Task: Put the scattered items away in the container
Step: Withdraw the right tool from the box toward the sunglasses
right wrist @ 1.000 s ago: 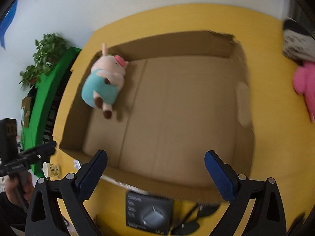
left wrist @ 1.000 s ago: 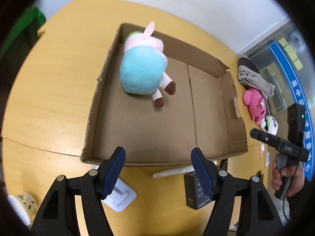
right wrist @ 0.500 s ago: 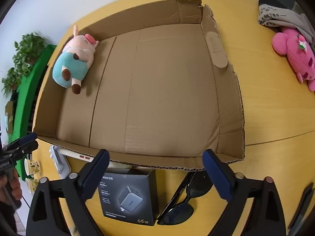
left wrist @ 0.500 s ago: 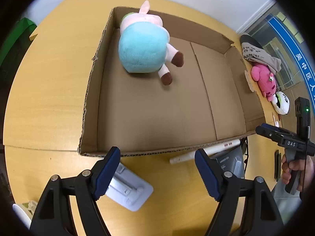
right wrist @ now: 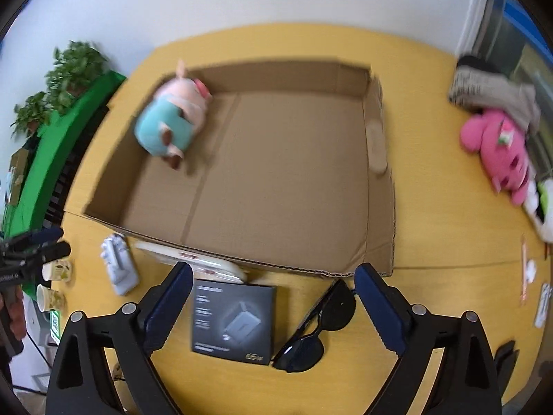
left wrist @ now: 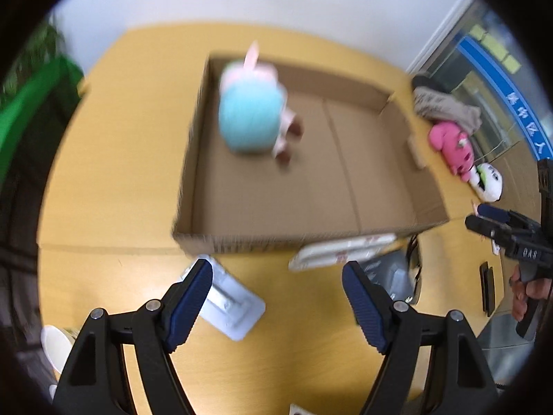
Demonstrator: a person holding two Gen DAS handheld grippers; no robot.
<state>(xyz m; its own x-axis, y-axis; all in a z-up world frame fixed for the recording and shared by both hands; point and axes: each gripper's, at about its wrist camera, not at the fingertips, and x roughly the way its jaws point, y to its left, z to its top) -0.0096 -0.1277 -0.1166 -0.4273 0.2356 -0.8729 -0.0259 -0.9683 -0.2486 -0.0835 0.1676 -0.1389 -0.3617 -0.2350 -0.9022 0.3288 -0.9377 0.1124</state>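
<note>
Left gripper (left wrist: 276,294): fingers spread wide, nothing between them, poised above the yellow table (left wrist: 114,173) on the near side of the cardboard box (left wrist: 193,159).
Right gripper (right wrist: 273,304): fingers also wide apart and empty, above the items at the box's near wall.
Cardboard box: open and shallow, resting on the table; one plush pig (right wrist: 171,121) in a blue outfit lies in its far left corner.
White plastic package (left wrist: 228,306): flat on the table just beside the left gripper's left finger, outside the box.
Black product box (right wrist: 233,321): flat on the table between the right gripper's fingers, nearer the left one, just outside the box wall.
Sunglasses (right wrist: 318,332): folded open on the table, touching the black box's right edge, just inside the right finger.
White tube (right wrist: 193,261): lies along the box's near wall, beyond the black box.
Pink plush (right wrist: 501,152): on the table well to the right of the box, partly under a grey cloth (right wrist: 490,90).
Paper cups (right wrist: 52,283): at the table's left edge.
</note>
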